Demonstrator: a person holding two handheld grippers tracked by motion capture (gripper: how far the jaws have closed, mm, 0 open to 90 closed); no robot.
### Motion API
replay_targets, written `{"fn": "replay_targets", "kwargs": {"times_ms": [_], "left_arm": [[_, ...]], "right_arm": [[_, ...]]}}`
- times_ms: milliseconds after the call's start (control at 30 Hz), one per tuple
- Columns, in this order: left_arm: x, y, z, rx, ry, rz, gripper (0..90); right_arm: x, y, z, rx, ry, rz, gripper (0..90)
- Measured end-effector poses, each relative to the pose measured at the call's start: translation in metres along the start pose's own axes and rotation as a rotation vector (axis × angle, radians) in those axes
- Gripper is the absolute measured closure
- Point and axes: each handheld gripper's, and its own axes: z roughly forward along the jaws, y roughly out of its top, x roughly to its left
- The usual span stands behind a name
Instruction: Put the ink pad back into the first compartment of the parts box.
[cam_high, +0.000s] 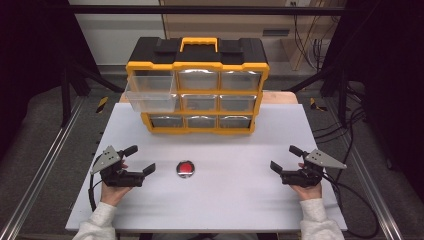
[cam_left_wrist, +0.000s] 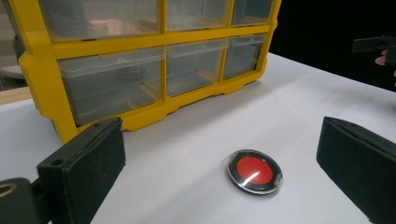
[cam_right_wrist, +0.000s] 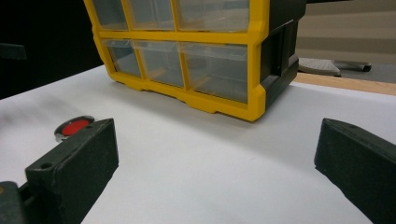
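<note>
The red disc (cam_high: 185, 169) lies flat on the white table (cam_high: 240, 200), in front of the yellow box (cam_high: 197, 90). One drawer (cam_high: 152, 96) at its top left sticks out. The left gripper (cam_high: 142, 160) is near the disc, jaws wide and empty. The right gripper (cam_high: 282, 159) waits well apart, wide too. The pick-up seems about to start: next the left jaws must go around the disc and squeeze.

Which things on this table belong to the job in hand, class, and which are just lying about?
Part of the job:
- round red disc, lying between the two grippers
- drawer cabinet, its top-left drawer pulled out
- left gripper, open, nearest the disc
- right gripper, open

Just lying about:
- cables on the floor to the right
- metal rail on the left
</note>
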Motion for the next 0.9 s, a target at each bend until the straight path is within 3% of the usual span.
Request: {"fn": "replay_targets", "kwargs": {"times_ms": [500,900], "left_arm": [[-0.003,0.010,-0.001,0.011,0.007,0.014,0.8],[-0.013,0.022,0.009,0.047,-0.009,0.015,1.2]], "right_arm": [[0.000,0.001,-0.001,-0.006,0.000,-0.001,0.3],[0.000,0.002,-0.002,-0.009,0.003,-0.004,0.3]]}}
